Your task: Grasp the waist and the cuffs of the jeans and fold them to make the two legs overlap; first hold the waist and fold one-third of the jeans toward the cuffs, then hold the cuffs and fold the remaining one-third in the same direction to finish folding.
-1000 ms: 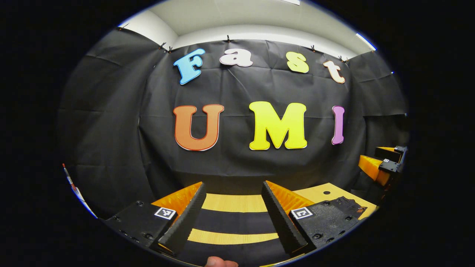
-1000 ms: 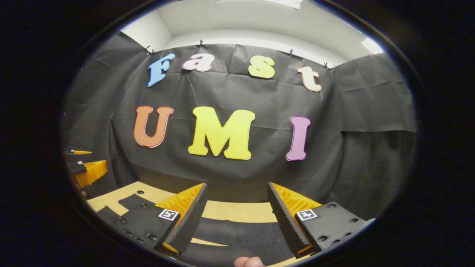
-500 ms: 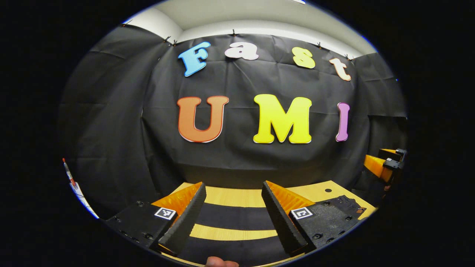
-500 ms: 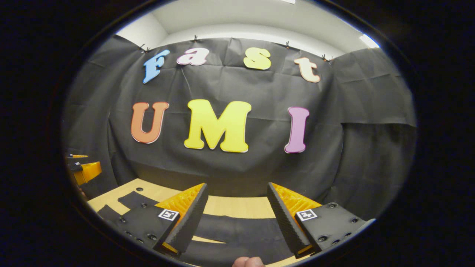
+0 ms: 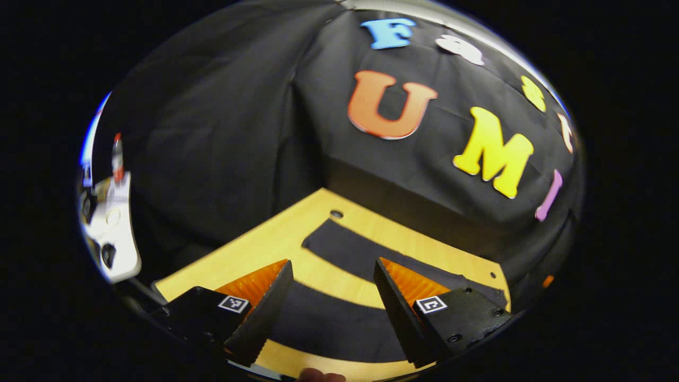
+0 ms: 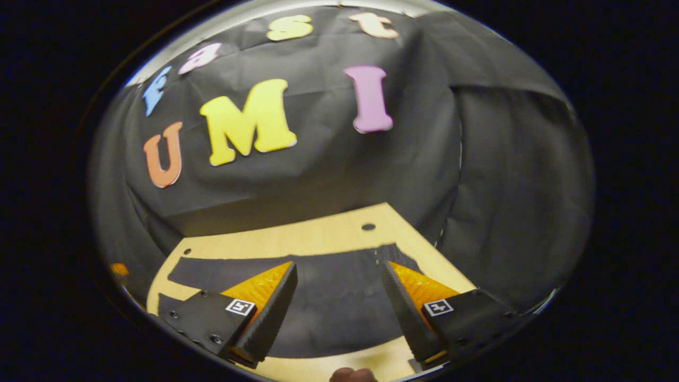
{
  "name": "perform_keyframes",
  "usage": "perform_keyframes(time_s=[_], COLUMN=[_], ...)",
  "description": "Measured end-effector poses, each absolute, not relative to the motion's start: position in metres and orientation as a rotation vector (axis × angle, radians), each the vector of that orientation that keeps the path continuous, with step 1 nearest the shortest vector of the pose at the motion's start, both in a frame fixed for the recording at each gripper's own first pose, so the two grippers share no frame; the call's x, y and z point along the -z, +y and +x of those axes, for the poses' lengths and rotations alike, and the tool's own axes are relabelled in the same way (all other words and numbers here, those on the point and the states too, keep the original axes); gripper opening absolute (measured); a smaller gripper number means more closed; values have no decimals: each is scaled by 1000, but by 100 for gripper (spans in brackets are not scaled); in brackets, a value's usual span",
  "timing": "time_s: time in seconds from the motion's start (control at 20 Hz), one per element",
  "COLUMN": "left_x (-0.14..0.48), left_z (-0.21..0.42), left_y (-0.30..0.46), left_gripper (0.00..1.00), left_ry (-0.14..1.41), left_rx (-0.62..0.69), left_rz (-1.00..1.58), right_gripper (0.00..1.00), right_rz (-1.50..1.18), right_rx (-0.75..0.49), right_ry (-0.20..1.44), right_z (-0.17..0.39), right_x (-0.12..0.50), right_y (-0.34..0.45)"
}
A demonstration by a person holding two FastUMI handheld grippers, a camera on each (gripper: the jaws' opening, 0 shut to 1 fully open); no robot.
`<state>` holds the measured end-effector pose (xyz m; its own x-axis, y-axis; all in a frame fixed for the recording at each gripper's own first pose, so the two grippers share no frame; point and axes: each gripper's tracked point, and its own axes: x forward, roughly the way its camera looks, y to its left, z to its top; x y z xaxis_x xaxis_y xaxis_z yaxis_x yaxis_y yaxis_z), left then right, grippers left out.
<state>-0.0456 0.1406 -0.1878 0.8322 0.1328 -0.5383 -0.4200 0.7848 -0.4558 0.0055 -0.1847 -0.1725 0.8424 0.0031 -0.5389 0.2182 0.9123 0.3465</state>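
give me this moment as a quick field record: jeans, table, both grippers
jeans: black jeans lying flat on the table, two legs apart in the left gripper view
table: light wooden table with small holes
left gripper: left gripper open, above a leg, holding nothing
right gripper: right gripper open, above the jeans, holding nothing
fold: not yet begun

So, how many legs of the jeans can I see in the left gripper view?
2. The far leg lies toward the wall; the near leg lies just ahead of the open left gripper. Parts of both are hidden.
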Motion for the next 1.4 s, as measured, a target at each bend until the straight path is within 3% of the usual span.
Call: perform_keyframes(time_s=[0.15,0.3,0.45,0.85,1.4], left_x=[244,266,277,326,321], left_z=[-74,-86,-98,-96,-32], left_y=[139,129,114,110,104], left_gripper=[99,99,98,99,93], left_ry=[628,637,659,794,665], left_rx=[-425,-500,-569,-641,-612], left_rz=[-997,-1331,-1511,-1413,-1474], right_gripper=[98,98,92,92,98], right_rz=[642,792,851,816,1168], right_rx=[192,256,305,329,429], right_ry=[704,801,859,887,932], right_z=[-20,-41,-52,-58,-36], right_x=[224,261,281,280,332], right_y=[-211,-218,-217,-220,-223])
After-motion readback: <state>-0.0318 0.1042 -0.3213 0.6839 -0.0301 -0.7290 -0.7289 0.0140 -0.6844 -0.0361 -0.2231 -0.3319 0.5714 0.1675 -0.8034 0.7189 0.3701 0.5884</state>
